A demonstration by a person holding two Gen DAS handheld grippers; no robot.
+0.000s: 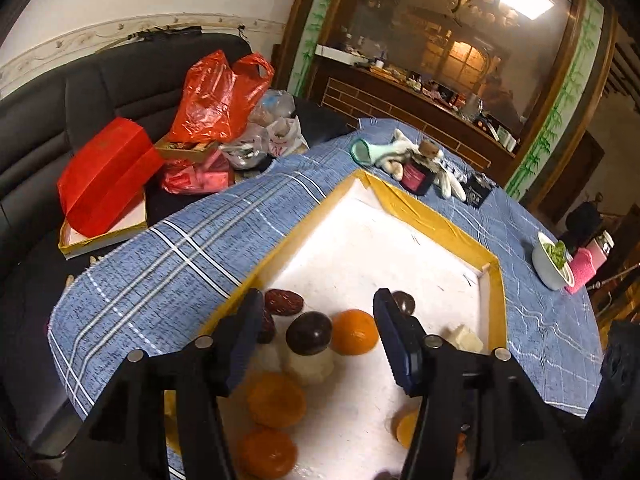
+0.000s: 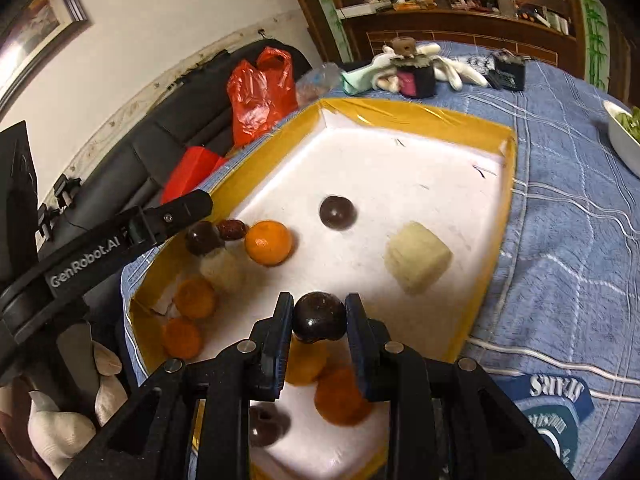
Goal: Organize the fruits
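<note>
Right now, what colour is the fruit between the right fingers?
Dark purple-brown fruit, glossy; clearest in the right wrist view.

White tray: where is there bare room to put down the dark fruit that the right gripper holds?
Bare floor lies at the far corner of the white tray, beyond the lone dark fruit and the pale block. The near-left side is crowded with oranges.

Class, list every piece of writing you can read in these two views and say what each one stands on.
"GenRobot.AI": white letters on the black arm of the left gripper, right wrist view.
"STARS": upside down on the dark blue badge printed on the tablecloth.
Smaller badge lettering: too blurred.
Labels on the dark jar and black box: too small.
</note>
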